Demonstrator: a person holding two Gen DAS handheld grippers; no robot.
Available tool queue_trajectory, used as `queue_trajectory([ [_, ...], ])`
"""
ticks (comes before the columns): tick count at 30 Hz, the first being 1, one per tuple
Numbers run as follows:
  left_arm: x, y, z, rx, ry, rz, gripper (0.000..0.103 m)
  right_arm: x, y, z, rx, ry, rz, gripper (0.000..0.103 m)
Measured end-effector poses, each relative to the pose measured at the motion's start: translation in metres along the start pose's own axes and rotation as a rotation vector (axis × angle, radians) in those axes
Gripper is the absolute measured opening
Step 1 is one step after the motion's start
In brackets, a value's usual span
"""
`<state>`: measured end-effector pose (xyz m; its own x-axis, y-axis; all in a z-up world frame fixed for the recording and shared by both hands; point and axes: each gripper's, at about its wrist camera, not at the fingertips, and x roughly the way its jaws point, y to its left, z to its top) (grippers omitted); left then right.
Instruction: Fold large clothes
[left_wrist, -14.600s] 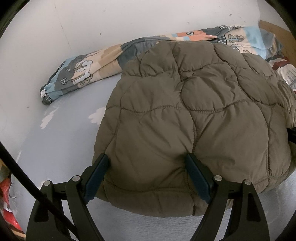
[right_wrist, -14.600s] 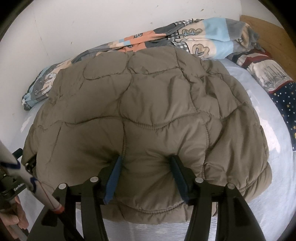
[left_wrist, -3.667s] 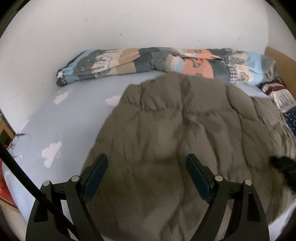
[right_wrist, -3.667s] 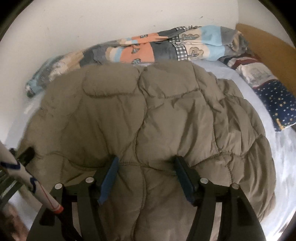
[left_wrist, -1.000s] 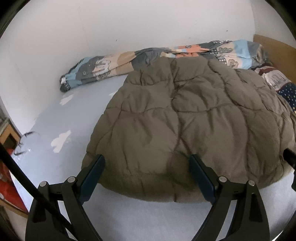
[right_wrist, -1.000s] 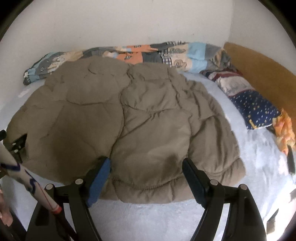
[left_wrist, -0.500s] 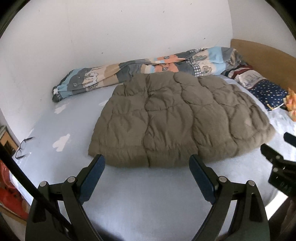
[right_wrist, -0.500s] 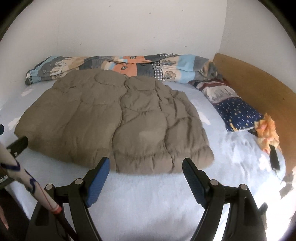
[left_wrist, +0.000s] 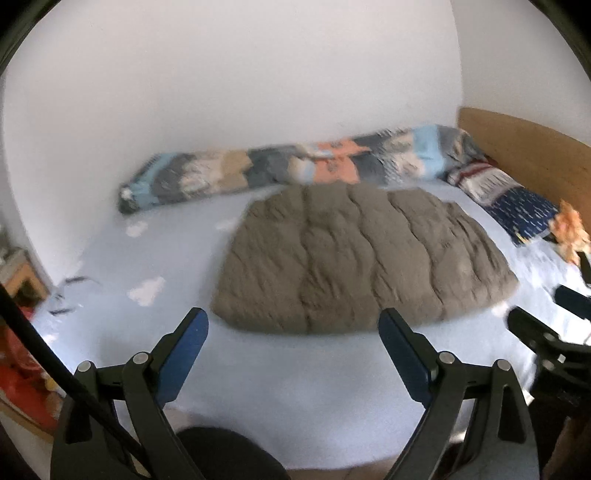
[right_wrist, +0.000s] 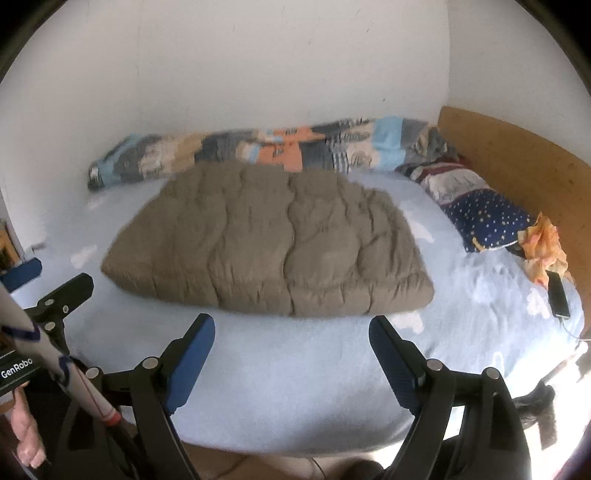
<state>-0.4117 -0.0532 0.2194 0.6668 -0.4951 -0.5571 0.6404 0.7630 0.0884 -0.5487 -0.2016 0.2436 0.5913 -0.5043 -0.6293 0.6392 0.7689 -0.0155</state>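
A folded olive quilted jacket (left_wrist: 354, 258) (right_wrist: 273, 240) lies flat in a rough rectangle in the middle of the light blue bed (left_wrist: 295, 387) (right_wrist: 295, 369). My left gripper (left_wrist: 293, 323) hangs open over the bed's near edge, well short of the jacket, with nothing between its blue pads. My right gripper (right_wrist: 291, 328) is likewise back from the jacket's front hem; its jaws are opening and hold nothing. The right gripper also shows at the right edge of the left wrist view, and the left gripper at the left edge of the right wrist view.
A rolled patterned blanket (left_wrist: 295, 166) (right_wrist: 258, 151) lies along the white wall behind the jacket. A starry navy pillow (right_wrist: 484, 218), an orange cloth (right_wrist: 543, 243) and a phone (right_wrist: 557, 295) sit at the right by the wooden headboard (right_wrist: 517, 162). A hand (right_wrist: 26, 435) shows at bottom left.
Both grippers have pulled back and up from the jacket, which was between their pads a second ago. The whole jacket and the bed's near edge have come into view. The jacket lies still.
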Motion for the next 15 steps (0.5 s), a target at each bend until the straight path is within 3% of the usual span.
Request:
queue_trajectory([
  [4, -0.005, 0.002, 0.014, 0.003, -0.011, 0.026, 0.094, -0.016, -0.004, 0.016, 0.014, -0.051, 0.019, 0.091],
  [10, 0.014, -0.005, 0.009, 0.055, 0.062, 0.087, 0.094, -0.023, 0.001, 0.026, 0.003, -0.081, 0.032, 0.091],
  [15, 0.027, -0.008, 0.004, 0.069, 0.107, 0.080, 0.094, -0.020, 0.006, 0.024, -0.015, -0.072, 0.030, 0.091],
])
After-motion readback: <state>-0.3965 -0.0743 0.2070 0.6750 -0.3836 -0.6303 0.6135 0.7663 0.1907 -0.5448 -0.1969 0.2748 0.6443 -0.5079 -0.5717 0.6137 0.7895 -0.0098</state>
